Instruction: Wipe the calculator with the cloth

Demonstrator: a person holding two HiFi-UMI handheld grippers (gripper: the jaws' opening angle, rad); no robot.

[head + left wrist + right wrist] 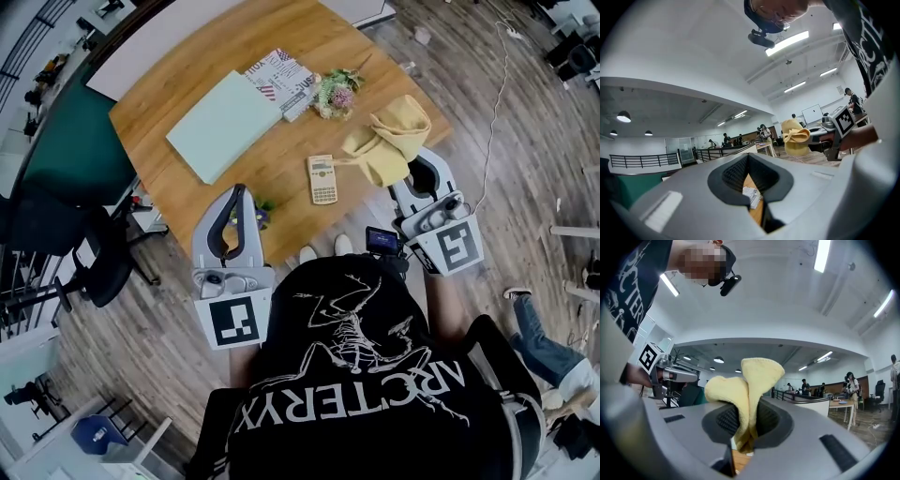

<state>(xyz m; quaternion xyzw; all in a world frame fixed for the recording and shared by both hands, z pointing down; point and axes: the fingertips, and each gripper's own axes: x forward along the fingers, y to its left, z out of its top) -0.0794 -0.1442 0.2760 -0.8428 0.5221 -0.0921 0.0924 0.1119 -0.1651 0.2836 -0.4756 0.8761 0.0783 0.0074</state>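
Note:
A cream calculator (322,179) lies flat near the front edge of the wooden table (187,187). To its right my right gripper (418,157) is shut on a yellow cloth (389,141). The cloth bunches up out of the jaws (749,380) and hangs beside the calculator without touching it. My left gripper (240,191) sits at the table's front left corner, apart from the calculator, shut with nothing in it (748,157). Both gripper views tilt up toward the ceiling. The left one also shows the cloth (796,137).
On the far half of the table are a pale green folder (225,124), a printed pouch (281,80) and a small bouquet (336,92). A black office chair (70,244) stands left of the table. A cable (497,112) runs across the wooden floor to the right.

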